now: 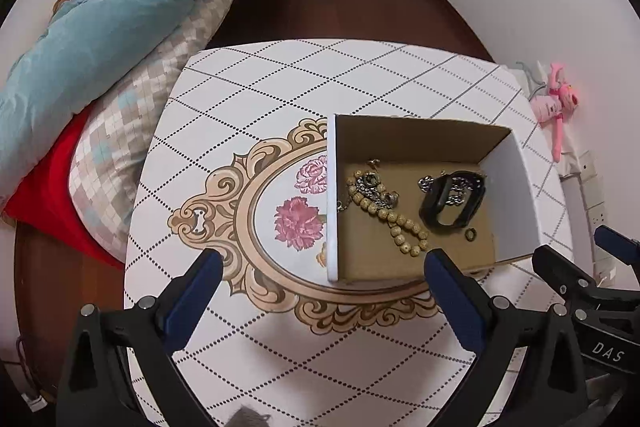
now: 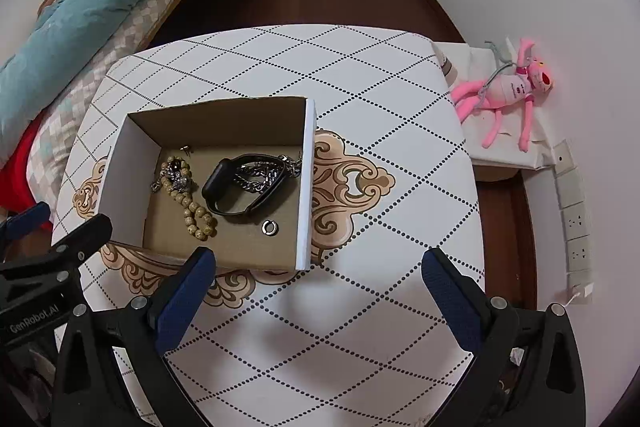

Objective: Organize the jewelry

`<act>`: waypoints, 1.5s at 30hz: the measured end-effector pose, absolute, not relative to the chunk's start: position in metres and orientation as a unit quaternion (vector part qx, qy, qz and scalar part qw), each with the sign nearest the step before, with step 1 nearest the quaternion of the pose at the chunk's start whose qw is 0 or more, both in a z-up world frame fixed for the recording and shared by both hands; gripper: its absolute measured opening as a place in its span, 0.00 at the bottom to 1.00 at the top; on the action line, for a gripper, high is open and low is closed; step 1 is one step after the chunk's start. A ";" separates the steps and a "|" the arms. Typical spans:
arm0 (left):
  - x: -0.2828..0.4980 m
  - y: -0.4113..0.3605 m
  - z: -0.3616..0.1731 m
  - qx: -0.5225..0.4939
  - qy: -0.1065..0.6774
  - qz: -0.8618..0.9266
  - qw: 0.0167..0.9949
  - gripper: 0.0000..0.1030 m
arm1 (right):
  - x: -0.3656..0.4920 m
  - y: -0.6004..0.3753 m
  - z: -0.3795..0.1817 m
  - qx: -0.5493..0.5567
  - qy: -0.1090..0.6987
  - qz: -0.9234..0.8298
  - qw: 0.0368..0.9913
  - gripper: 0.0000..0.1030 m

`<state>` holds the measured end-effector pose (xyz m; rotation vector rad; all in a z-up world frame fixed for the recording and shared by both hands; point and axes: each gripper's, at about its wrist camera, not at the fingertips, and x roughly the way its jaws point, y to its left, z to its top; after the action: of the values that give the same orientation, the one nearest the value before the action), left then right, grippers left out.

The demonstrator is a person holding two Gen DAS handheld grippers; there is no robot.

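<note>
White diamond-print tabletop (image 2: 360, 87) carries an open brown cardboard box (image 2: 224, 123), all jewelry corralled inside: black band watch (image 2: 224, 187) w/ silver chain, tan bead bracelet (image 2: 196, 215), small metal ring (image 2: 269, 228). Left gripper (image 1: 322, 267) & right gripper (image 2: 318, 263) both spread wide, empty, hovering near box — prob. done.

Even indoor light, soft shadows, sharp, fisheye-warped edges.

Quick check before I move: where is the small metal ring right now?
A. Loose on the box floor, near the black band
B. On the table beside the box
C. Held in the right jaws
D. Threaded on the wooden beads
A: the small ring lies by itself on the cardboard floor of the box, just in front of the black band and apart from the wooden beads.
</note>
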<state>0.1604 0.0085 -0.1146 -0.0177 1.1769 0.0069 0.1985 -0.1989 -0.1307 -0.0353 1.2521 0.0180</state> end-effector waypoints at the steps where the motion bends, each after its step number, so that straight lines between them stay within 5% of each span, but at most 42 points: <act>1: 0.157 0.009 -0.110 -0.011 0.552 0.003 0.834 1.00 | 0.197 -0.199 -0.128 -0.016 0.583 0.007 0.812 1.00; 27: 0.013 0.003 0.080 -0.008 0.407 -0.005 0.913 1.00 | 0.045 -0.199 0.085 -0.006 0.412 -0.014 0.911 1.00; 45: -0.023 0.008 0.112 -0.016 0.396 -0.001 0.918 1.00 | -0.013 -0.203 0.137 -0.005 0.383 -0.017 0.924 1.00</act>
<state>-0.0225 0.0084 0.1117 -0.0335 0.8153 -0.0023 -0.0132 -0.2035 0.1370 -0.0096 0.7861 -0.0349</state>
